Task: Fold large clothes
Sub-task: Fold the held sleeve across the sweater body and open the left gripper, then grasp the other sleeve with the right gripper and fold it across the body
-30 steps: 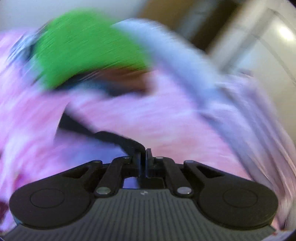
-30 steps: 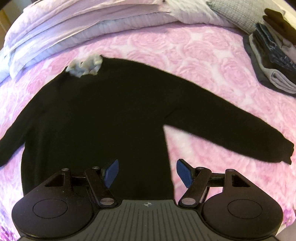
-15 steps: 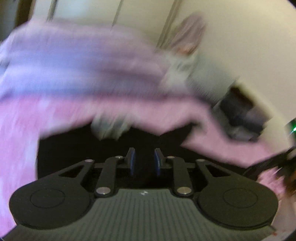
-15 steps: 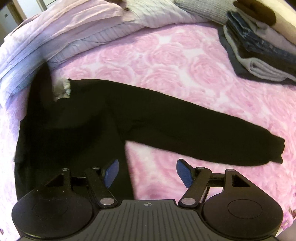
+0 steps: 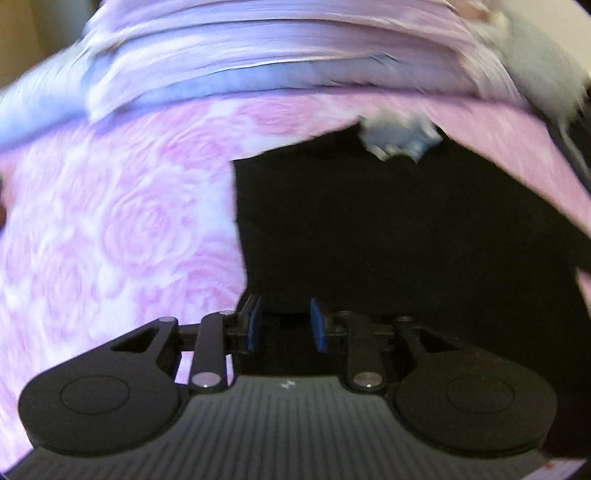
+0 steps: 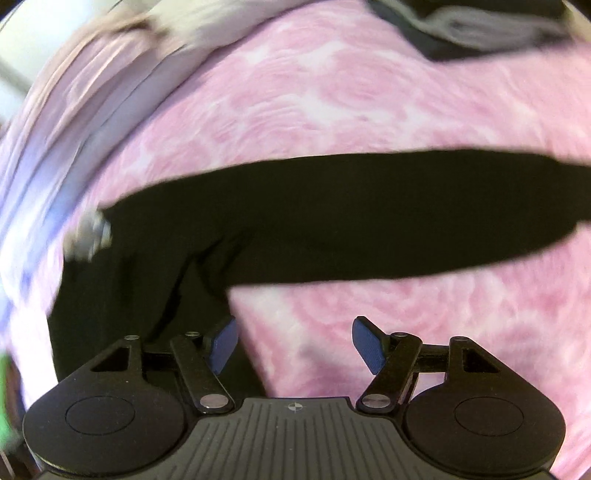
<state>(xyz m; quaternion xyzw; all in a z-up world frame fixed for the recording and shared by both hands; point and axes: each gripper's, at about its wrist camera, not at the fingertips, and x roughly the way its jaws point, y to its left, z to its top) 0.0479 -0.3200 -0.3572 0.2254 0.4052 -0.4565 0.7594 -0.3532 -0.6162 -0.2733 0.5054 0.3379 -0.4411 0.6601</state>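
A black sweater (image 5: 388, 229) lies flat on the pink rose bedspread (image 5: 122, 229), a pale collar (image 5: 399, 138) at its far end. Its left side shows a straight vertical edge in the left wrist view. My left gripper (image 5: 285, 314) hovers over that edge; its jaws are opening, a gap shows between the blue pads, and nothing is pinched in it. In the right wrist view the sweater's sleeve (image 6: 369, 221) stretches out to the right. My right gripper (image 6: 295, 339) is wide open above the bedspread (image 6: 332, 92), just below the armpit and holding nothing.
A folded lilac quilt (image 5: 258, 55) runs along the far side of the bed and shows again as the quilt (image 6: 74, 110) at the left of the right wrist view. A stack of folded clothes (image 6: 480, 29) sits at the far right.
The left gripper, shut on black cloth a second ago, swung over the sweater body and opened. The right gripper moved right, from over the body toward the outstretched sleeve, staying open.
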